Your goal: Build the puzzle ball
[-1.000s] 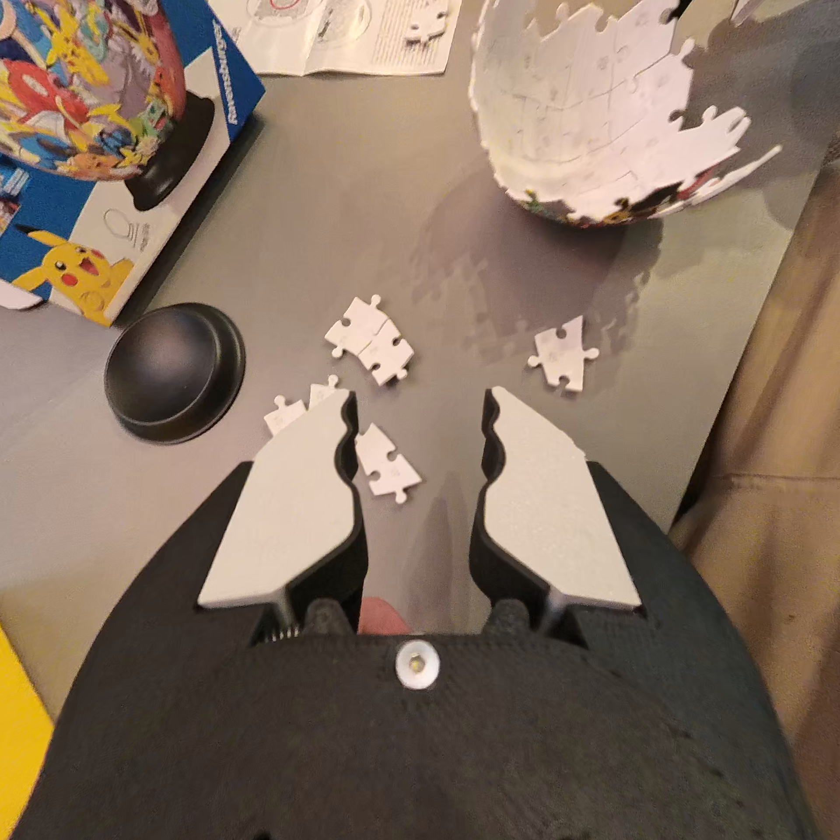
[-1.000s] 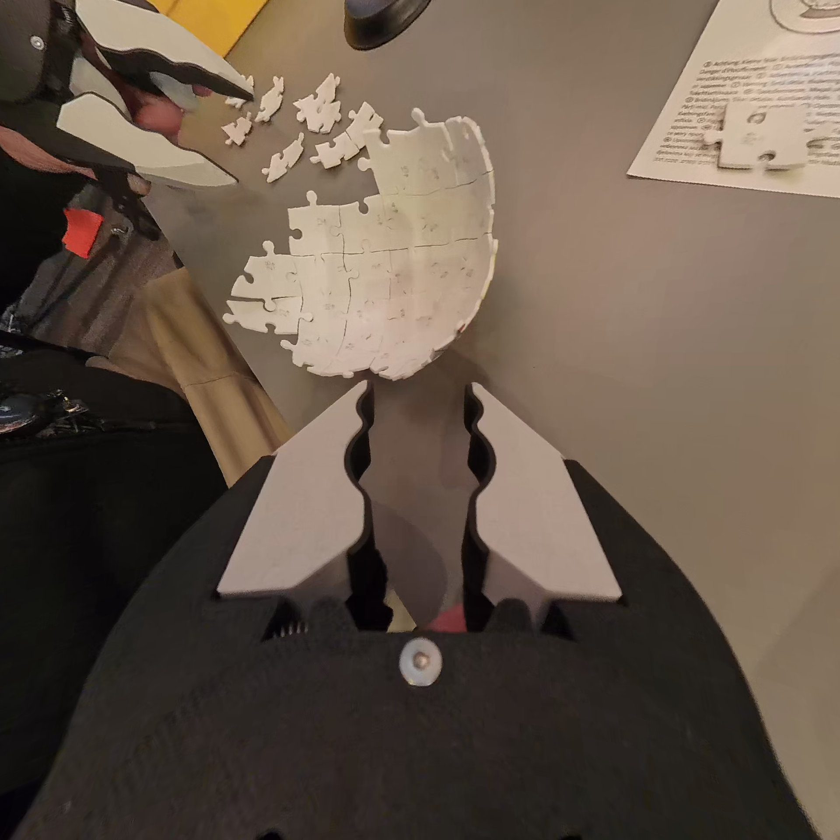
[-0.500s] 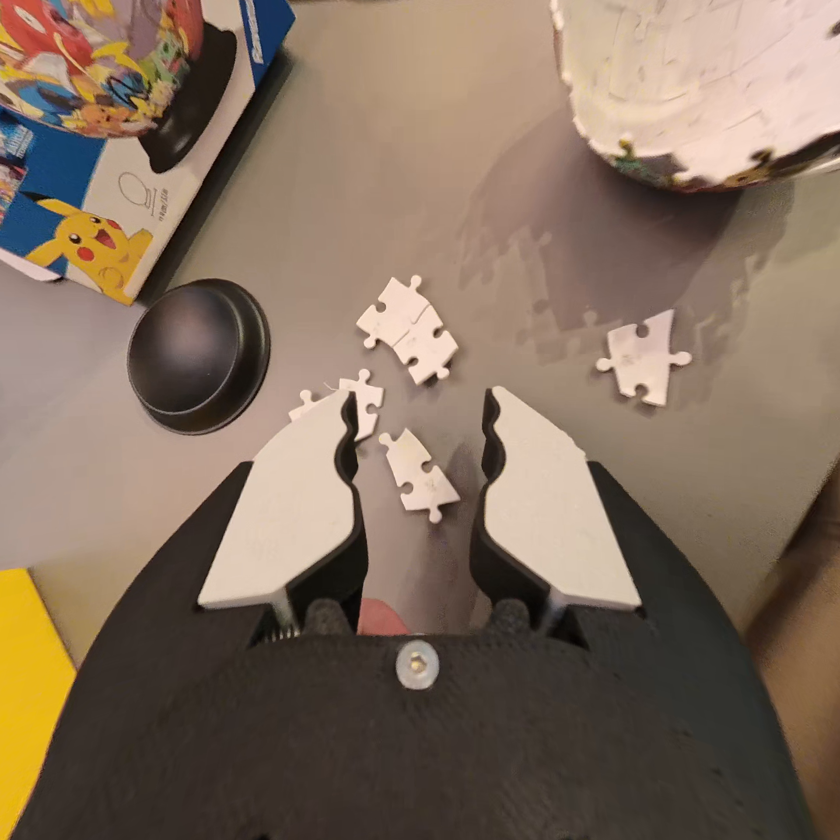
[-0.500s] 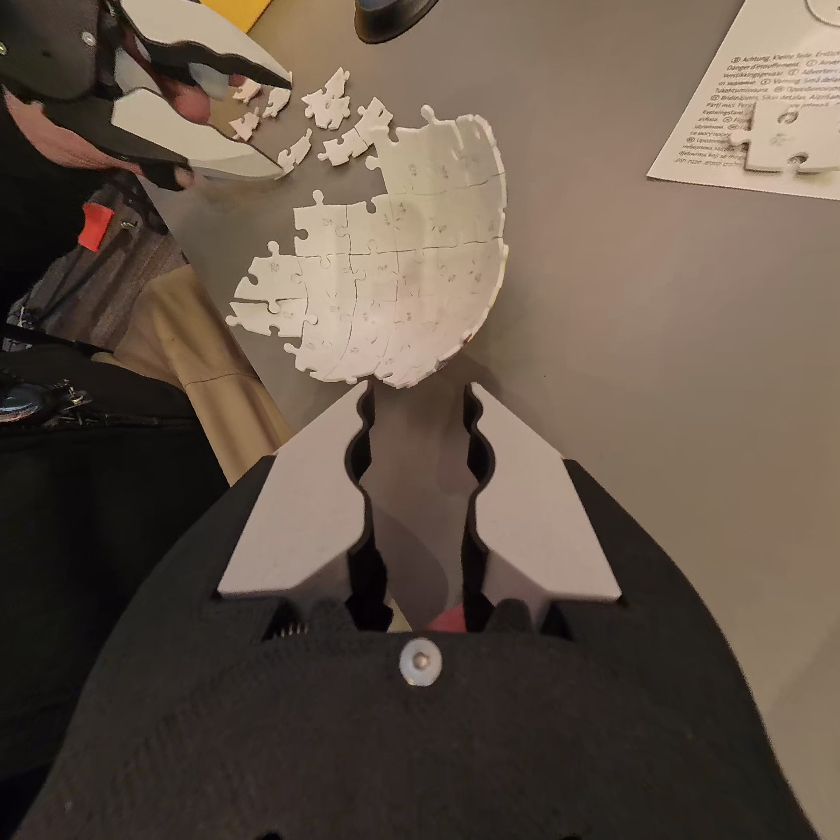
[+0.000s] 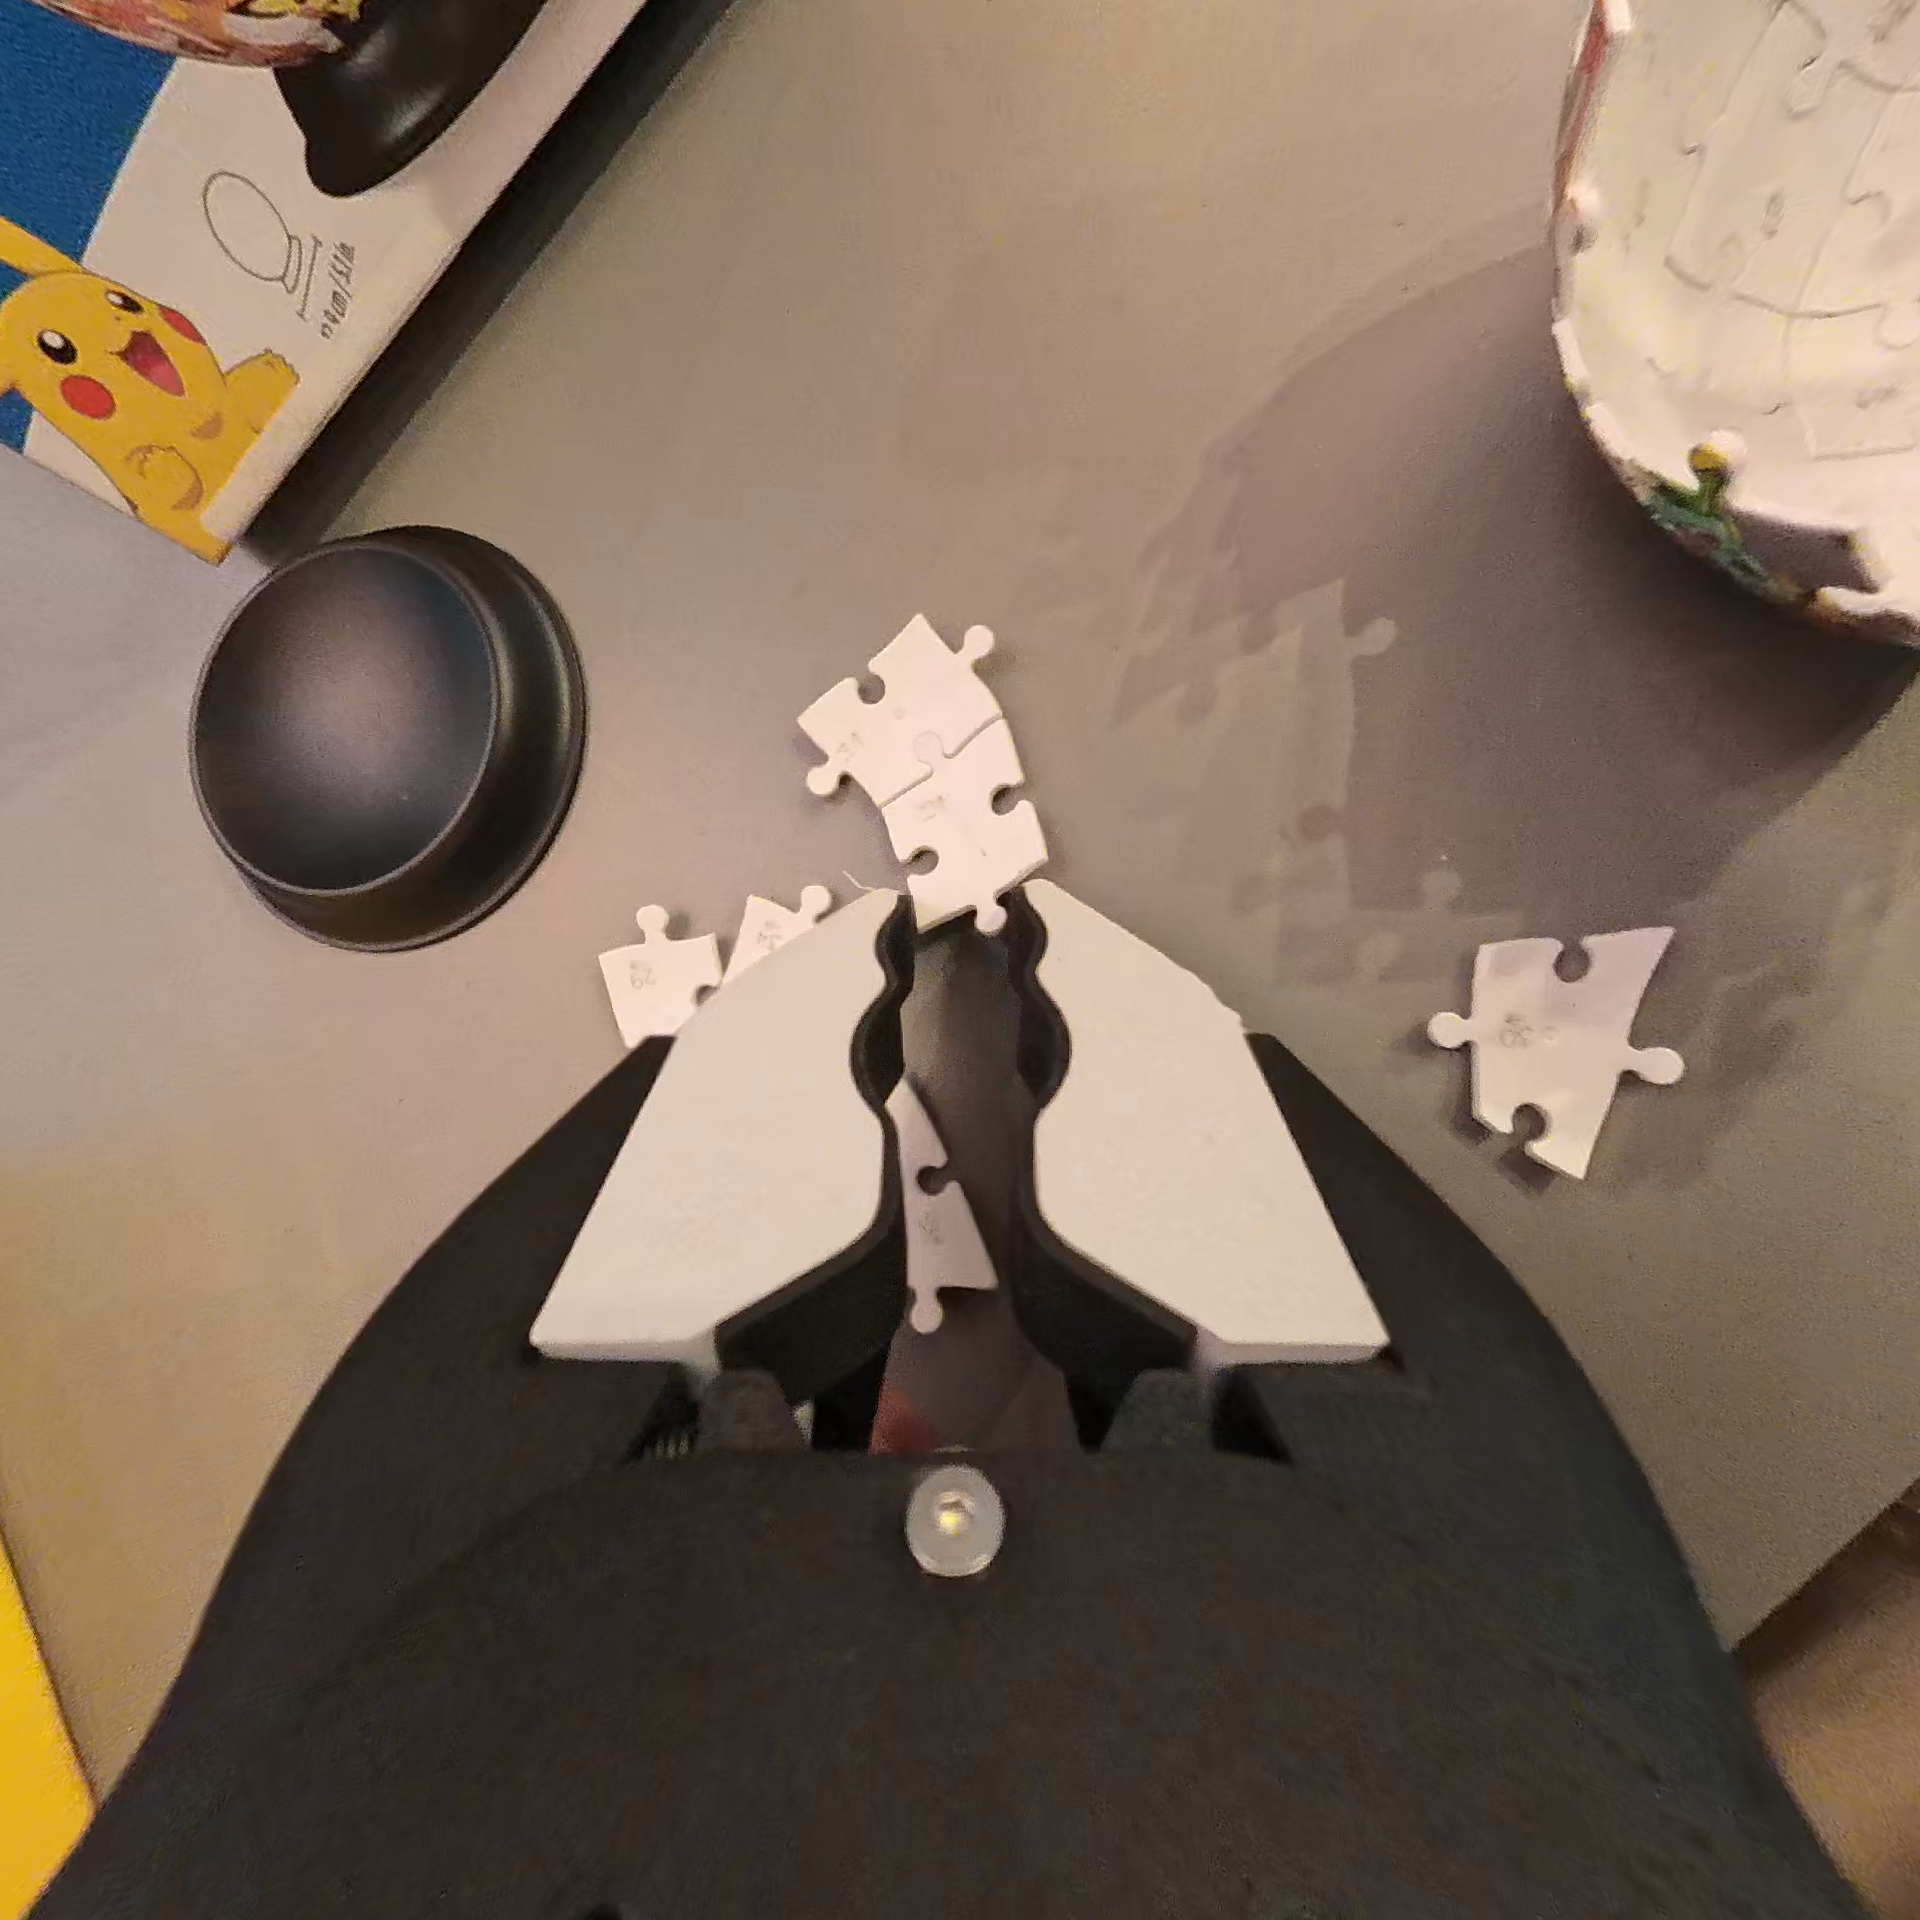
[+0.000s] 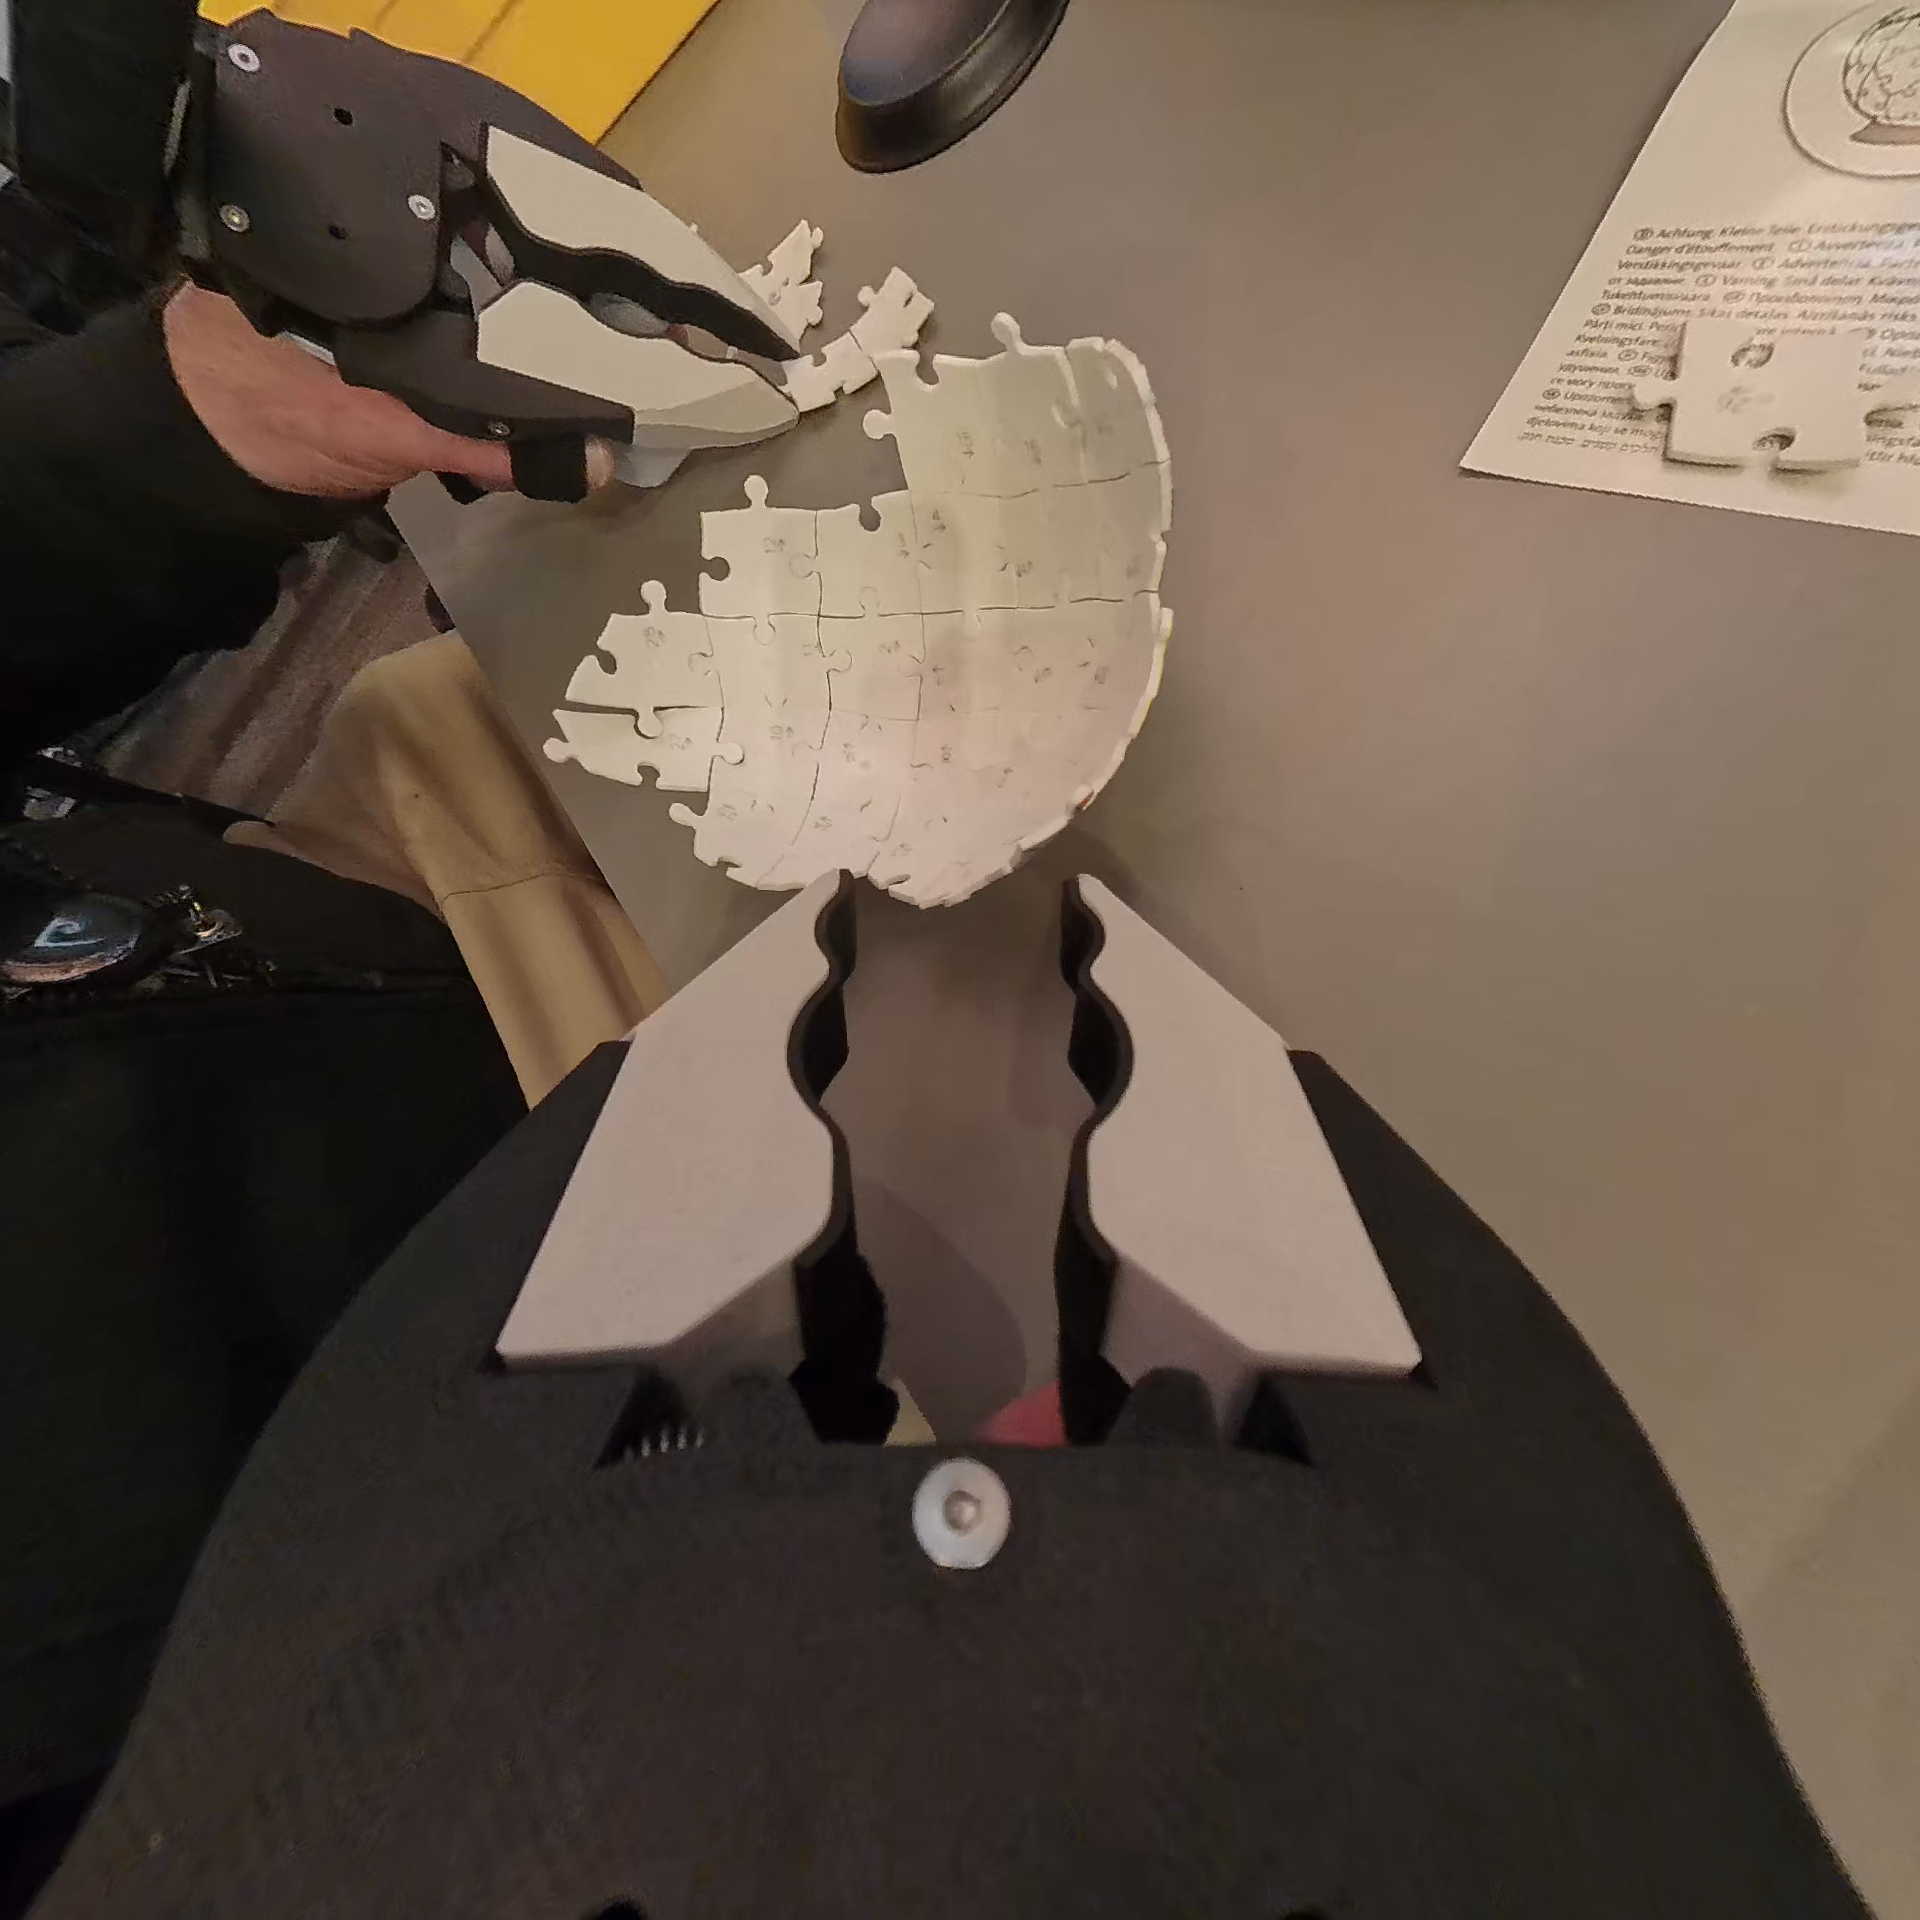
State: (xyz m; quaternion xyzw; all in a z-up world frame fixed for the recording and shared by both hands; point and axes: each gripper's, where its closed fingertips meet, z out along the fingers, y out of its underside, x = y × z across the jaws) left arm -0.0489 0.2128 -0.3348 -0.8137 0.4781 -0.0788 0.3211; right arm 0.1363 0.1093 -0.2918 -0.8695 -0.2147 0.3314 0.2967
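Left wrist view: my left gripper point(image 5: 961, 914) has its jaws narrowed to a slim gap, tips at the near edge of the joined pair of pieces point(image 5: 928, 771) at twelve o'clock. I cannot tell whether they already pinch it. To do this well I judge I must catch the edge squarely, squeeze gently so the pair's joint does not pop, and lift flat. A single piece point(image 5: 940, 1210) lies under the gap at six o'clock, another piece point(image 5: 1548, 1039) at three, the black stand point(image 5: 384, 732) at ten, the puzzle box point(image 5: 156, 260) at eleven.

Right wrist view: my right gripper point(image 6: 961, 894) holds nothing, jaws moderately apart, tips just beside the lower rim of the half-built puzzle ball point(image 6: 935, 665) at twelve o'clock, which rests on the grey table point(image 6: 1455, 831). An instruction sheet point(image 6: 1766, 187) lies at two.
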